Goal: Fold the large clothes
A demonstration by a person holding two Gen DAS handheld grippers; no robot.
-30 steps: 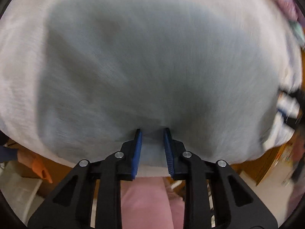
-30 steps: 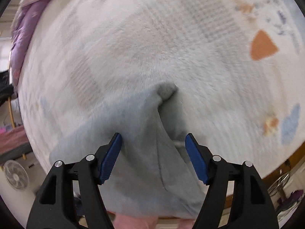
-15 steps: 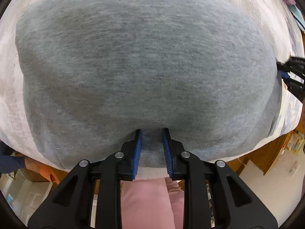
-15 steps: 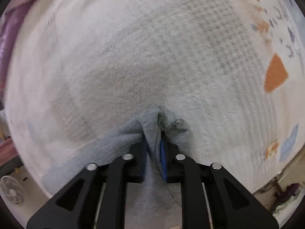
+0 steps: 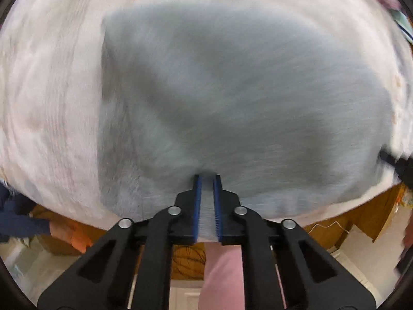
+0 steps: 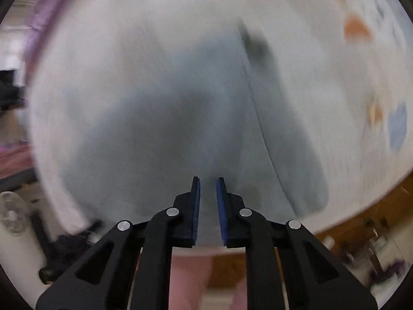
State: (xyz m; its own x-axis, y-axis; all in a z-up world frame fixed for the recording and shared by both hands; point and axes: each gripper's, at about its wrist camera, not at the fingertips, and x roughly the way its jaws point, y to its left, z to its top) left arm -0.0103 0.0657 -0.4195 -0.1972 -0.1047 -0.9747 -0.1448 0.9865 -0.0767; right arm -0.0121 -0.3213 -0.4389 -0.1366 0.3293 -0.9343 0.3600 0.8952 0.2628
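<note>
A large grey garment (image 5: 232, 98) lies spread on a white fleecy bed cover (image 5: 46, 77). My left gripper (image 5: 206, 180) is shut on the garment's near edge, with grey cloth between its blue pads. In the right wrist view the same garment (image 6: 167, 118) fills the middle, blurred by motion, with a fold line running down its right part. My right gripper (image 6: 207, 182) is shut on the grey cloth at its near edge. The right gripper also shows as a dark blur at the right edge of the left wrist view (image 5: 397, 165).
The bed cover (image 6: 322, 77) carries orange and blue printed shapes at the right. A purple blanket (image 6: 44, 20) lies at the far left of the bed. A white fan (image 6: 13, 214) stands on the floor. Wooden furniture (image 5: 374, 214) and pink trouser legs (image 5: 222, 276) lie below the bed edge.
My right gripper closed on the garment's bunched edge and has since lifted it toward me. The left gripper stayed shut on the cloth and has drawn back, showing more of the bed.
</note>
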